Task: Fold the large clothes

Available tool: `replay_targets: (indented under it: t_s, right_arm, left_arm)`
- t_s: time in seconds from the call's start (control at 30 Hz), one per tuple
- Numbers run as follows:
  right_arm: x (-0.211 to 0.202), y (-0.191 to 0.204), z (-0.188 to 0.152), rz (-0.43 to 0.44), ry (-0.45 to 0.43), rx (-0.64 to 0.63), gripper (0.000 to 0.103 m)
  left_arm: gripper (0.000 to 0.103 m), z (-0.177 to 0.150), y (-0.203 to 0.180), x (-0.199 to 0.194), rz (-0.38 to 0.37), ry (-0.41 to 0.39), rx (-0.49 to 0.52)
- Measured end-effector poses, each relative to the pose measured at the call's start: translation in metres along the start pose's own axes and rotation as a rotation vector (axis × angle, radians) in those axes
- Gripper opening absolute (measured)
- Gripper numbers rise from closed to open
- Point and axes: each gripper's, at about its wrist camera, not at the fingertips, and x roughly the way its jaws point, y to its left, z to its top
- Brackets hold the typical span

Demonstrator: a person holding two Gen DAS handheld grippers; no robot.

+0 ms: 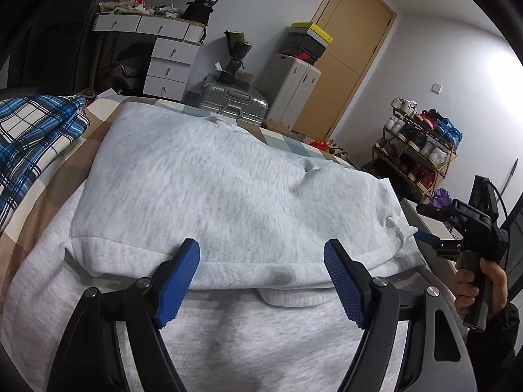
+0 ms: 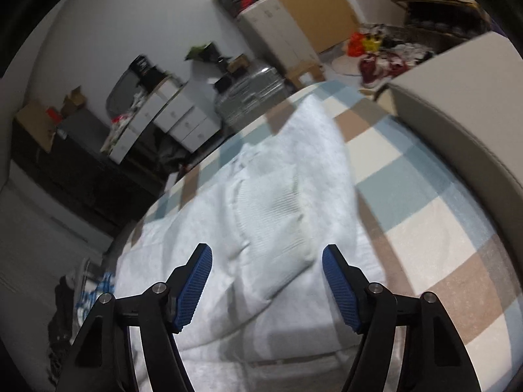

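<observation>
A light grey sweatshirt (image 1: 228, 189) lies on the checked bed, its upper part folded over the lower part, with a ribbed hem edge across the middle. My left gripper (image 1: 261, 261) is open and empty, hovering just above that folded hem. The right gripper also shows at the right edge of the left wrist view (image 1: 438, 240), held in a hand beside the sweatshirt's right side. In the right wrist view the sweatshirt (image 2: 261, 202) lies with a ribbed cuff on top, and my right gripper (image 2: 267, 268) is open and empty above it.
The bed has a beige, blue and white checked sheet (image 2: 408, 196). A blue plaid garment (image 1: 29, 134) lies at the bed's left. A padded headboard (image 2: 457, 104) is at right. Suitcases (image 1: 235, 98), drawers (image 1: 166, 65) and a shoe rack (image 1: 415, 153) stand beyond the bed.
</observation>
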Motion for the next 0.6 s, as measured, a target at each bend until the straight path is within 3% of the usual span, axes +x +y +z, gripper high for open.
replay_targets:
  t_s: [0.1, 0.2, 0.3, 0.33, 0.37, 0.4, 0.47, 0.53, 0.6]
  right_arm:
    - [0.013, -0.013, 0.002, -0.012, 0.034, 0.08, 0.071]
    - [0.016, -0.021, 0.005, 0.003, 0.011, 0.118, 0.069]
    - [0.016, -0.008, 0.009, -0.011, 0.001, 0.064, 0.041]
    - [0.013, -0.001, 0.009, 0.012, -0.001, 0.041, 0.019]
    - [0.006, 0.006, 0.008, 0.063, -0.021, 0.015, 0.008]
    - [-0.009, 0.015, 0.006, 0.166, -0.076, -0.025, 0.008]
    - [-0.036, 0.023, 0.0, 0.223, -0.175, -0.083, 0.008]
    - [-0.046, 0.016, -0.005, 0.138, -0.211, -0.093, 0.008]
    - [-0.029, -0.002, -0.009, -0.031, -0.154, -0.081, 0.008]
  left_arm:
    - [0.075, -0.003, 0.004, -0.001, 0.002, 0.004, 0.001]
    - [0.075, -0.003, 0.004, -0.001, 0.001, 0.003, 0.001]
    - [0.075, -0.003, 0.004, -0.001, 0.002, 0.007, -0.002]
    - [0.075, -0.003, 0.005, -0.001, 0.002, 0.007, -0.003]
    - [0.075, -0.003, 0.004, -0.001, 0.003, 0.006, -0.004]
    - [0.075, -0.003, 0.004, -0.002, 0.003, 0.006, -0.004]
    - [0.075, -0.004, 0.005, -0.002, 0.003, 0.005, -0.005]
    - [0.075, -0.004, 0.005, -0.002, 0.002, 0.007, -0.008]
    - [0.075, -0.004, 0.005, -0.002, -0.008, 0.01, -0.004]
